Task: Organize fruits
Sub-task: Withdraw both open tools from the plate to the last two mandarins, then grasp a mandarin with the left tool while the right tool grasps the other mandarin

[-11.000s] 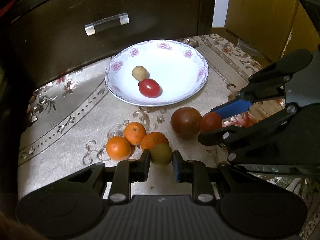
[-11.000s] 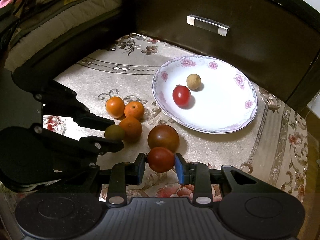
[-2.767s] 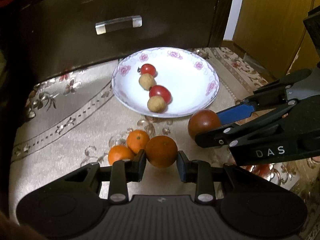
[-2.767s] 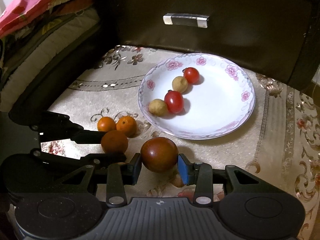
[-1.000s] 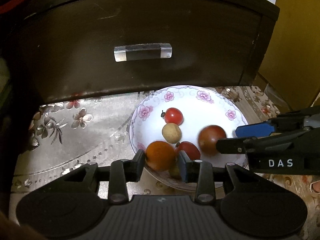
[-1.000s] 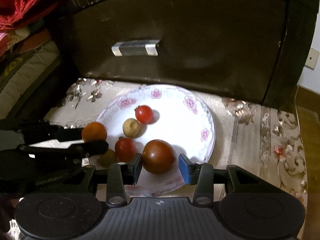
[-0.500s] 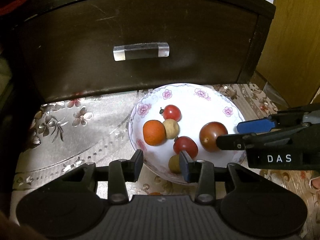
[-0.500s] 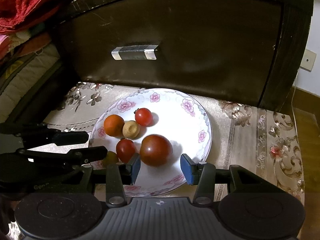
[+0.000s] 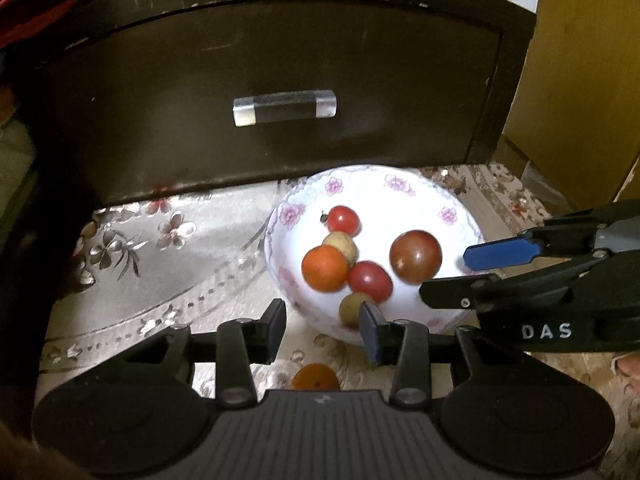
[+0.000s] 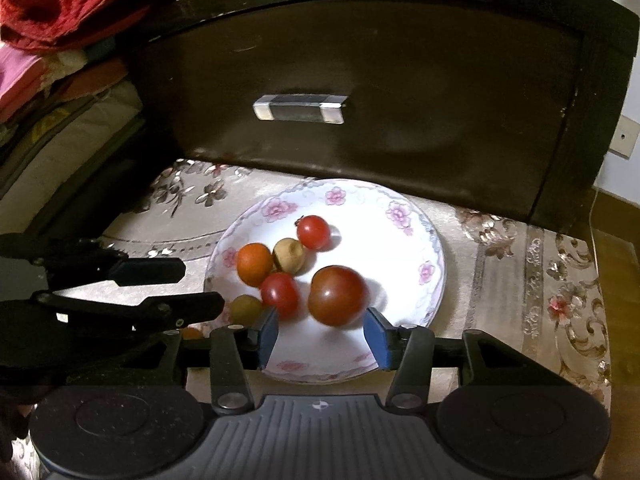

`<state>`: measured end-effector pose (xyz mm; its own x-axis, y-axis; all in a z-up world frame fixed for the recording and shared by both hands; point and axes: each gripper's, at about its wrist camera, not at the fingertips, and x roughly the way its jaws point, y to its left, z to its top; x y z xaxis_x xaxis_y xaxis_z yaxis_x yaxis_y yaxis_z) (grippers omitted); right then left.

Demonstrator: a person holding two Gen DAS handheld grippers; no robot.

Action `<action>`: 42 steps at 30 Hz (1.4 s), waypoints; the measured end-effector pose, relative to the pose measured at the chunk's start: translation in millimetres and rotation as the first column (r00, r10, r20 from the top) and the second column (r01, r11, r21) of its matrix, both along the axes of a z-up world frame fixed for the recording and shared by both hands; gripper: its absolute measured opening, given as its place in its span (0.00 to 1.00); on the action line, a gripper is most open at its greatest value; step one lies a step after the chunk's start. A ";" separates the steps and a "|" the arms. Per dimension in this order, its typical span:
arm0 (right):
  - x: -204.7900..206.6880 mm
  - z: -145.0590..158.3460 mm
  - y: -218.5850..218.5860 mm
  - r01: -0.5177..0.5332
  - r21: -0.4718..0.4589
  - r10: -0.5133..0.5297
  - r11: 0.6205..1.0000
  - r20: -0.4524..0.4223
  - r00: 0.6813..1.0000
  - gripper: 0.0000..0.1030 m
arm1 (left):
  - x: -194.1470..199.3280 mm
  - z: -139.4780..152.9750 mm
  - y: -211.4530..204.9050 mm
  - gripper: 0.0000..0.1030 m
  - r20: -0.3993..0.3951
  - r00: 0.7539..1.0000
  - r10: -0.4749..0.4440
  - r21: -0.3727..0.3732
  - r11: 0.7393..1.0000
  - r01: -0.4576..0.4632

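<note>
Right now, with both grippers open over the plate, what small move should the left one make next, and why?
Probably draw the left gripper back and down toward the orange lying on the cloth just below its fingers. The plate already holds six fruits, both grippers hold nothing, and that orange is the only fruit seen off the plate.

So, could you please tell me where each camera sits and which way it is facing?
Left wrist: on the left gripper, facing the plate and dark drawer front; its open fingers show below, the right gripper enters from the right.
Right wrist: on the right gripper, facing the same plate; the left gripper enters from the left.
Shared: plate, big dark tomato, orange, drawer handle.
</note>
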<state>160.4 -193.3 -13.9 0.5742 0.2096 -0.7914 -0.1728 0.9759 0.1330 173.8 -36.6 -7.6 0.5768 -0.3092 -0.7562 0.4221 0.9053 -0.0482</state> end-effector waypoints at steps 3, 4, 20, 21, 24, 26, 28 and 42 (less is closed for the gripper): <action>-1.5 -1.6 1.3 -0.009 -0.003 0.009 1.000 -0.008 1.000 0.44 | -3.6 -1.9 4.1 0.44 -0.006 1.000 0.000 0.011 1.000 0.000; -1.6 -1.7 1.9 -0.011 -0.001 0.011 1.000 -0.010 1.000 0.44 | -5.5 -2.0 5.8 0.44 -0.006 1.000 -0.002 0.014 1.000 0.002; -19.3 -2.5 32.0 -0.134 0.020 0.135 0.991 -0.045 0.990 0.44 | -35.8 -15.9 37.7 0.45 -0.041 0.998 -0.055 0.084 0.995 0.059; -21.3 -2.7 34.4 -0.144 0.020 0.145 0.989 -0.043 0.989 0.45 | -35.8 -17.8 39.5 0.45 -0.045 0.997 -0.055 0.086 0.995 0.059; -26.0 -1.9 41.1 -0.170 0.002 0.170 0.985 -0.031 0.985 0.46 | -35.8 -21.1 42.4 0.45 -0.048 0.997 -0.054 0.088 0.994 0.058; -28.1 -0.4 44.4 -0.187 0.014 0.187 0.982 -0.030 0.982 0.46 | -34.7 -22.3 40.9 0.45 -0.047 0.997 -0.059 0.091 0.994 0.064; -30.2 0.7 48.1 -0.208 0.012 0.209 0.978 -0.027 0.978 0.46 | -32.8 -25.5 37.7 0.45 -0.049 0.996 -0.070 0.102 0.992 0.074; -34.9 -9.4 50.9 -0.254 0.015 0.254 0.967 -0.072 0.964 0.46 | -22.4 -39.4 26.0 0.37 -0.072 0.995 -0.073 0.106 0.991 0.080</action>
<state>125.5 -142.4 -23.2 0.4425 0.3459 -0.8274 -0.4049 0.9003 0.1599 151.4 -10.6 -47.0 0.5006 -0.2646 -0.8243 0.4894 0.8719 0.0173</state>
